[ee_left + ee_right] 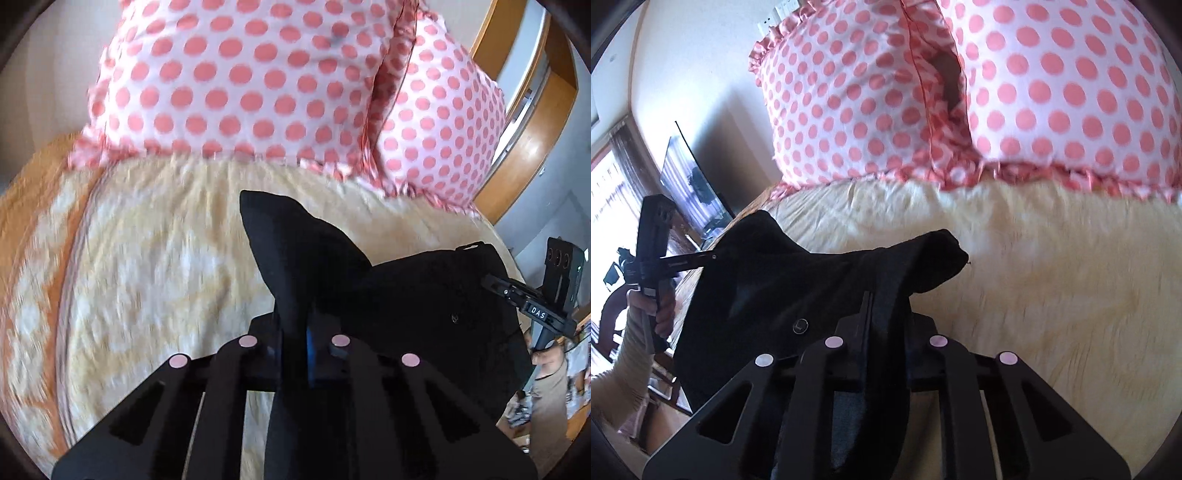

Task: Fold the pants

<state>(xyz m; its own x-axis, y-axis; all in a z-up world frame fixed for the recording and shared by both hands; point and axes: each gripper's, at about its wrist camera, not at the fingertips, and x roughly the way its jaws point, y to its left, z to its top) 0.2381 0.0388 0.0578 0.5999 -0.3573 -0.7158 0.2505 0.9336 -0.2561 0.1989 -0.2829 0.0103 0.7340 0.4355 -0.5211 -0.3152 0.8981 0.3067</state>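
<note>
The black pants (424, 295) hang stretched between my two grippers above the bed. My left gripper (295, 325) is shut on one corner of the pants, which sticks up past the fingers. My right gripper (882, 310) is shut on the other corner of the pants (768, 280). A small button (799, 325) shows on the cloth. The right gripper also shows at the right edge of the left wrist view (495, 282). The left gripper shows at the left of the right wrist view (709, 256).
A cream and orange patterned bedspread (155, 266) lies below. Two white pillows with pink dots (240, 81) (1071, 92) stand at the head of the bed. A wooden frame (532, 155) is on the right and a dark screen (690, 181) on the left.
</note>
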